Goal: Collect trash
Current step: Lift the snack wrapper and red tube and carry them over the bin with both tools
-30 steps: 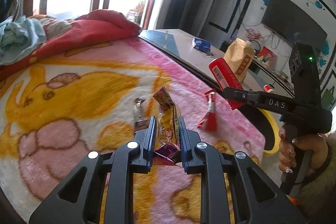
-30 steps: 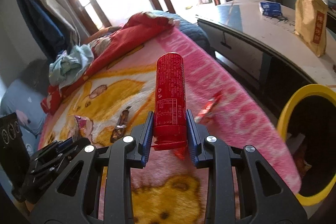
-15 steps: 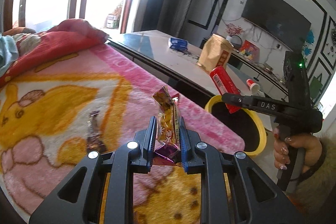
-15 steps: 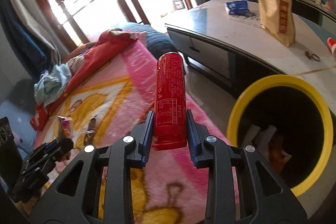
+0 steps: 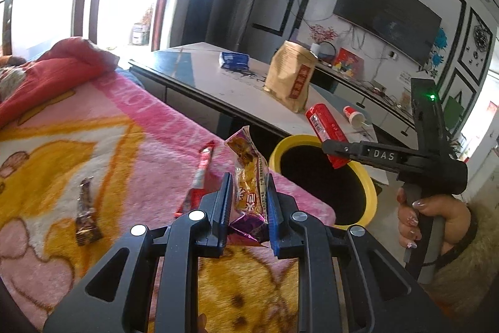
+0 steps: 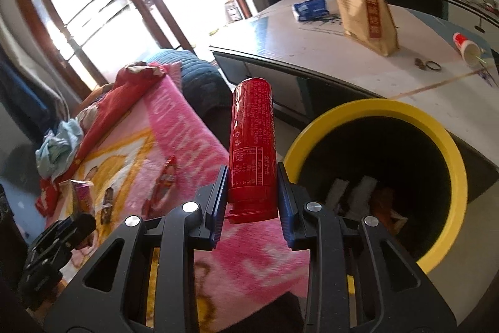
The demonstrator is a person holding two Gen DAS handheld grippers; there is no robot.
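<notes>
My left gripper (image 5: pixel 248 192) is shut on a yellow and purple snack wrapper (image 5: pixel 249 173), held upright above the pink blanket (image 5: pixel 124 130). My right gripper (image 6: pixel 252 180) is shut on a red cylindrical snack tube (image 6: pixel 252 142), beside the rim of the yellow trash bin (image 6: pixel 449 152). In the left wrist view the same red tube (image 5: pixel 324 124) hangs over the bin (image 5: pixel 276 152), pinched by the right gripper (image 5: pixel 335 150). A red wrapper (image 5: pixel 202 167) and a dark brown wrapper (image 5: pixel 85 211) lie on the blanket.
A white low table (image 6: pixel 312 52) stands behind the bin with a tan paper bag (image 6: pixel 365 8), a blue packet (image 6: pixel 310 8) and a small cup (image 6: pixel 467 47). Crumpled clothes (image 6: pixel 59 145) and a red quilt (image 5: pixel 46 74) lie at the bed's far end. A person's hand (image 5: pixel 433 223) grips the right handle.
Both grippers have swung right, from over the blanket toward the yellow bin. The bin now fills the right wrist view, and each gripper keeps hold of its item.
</notes>
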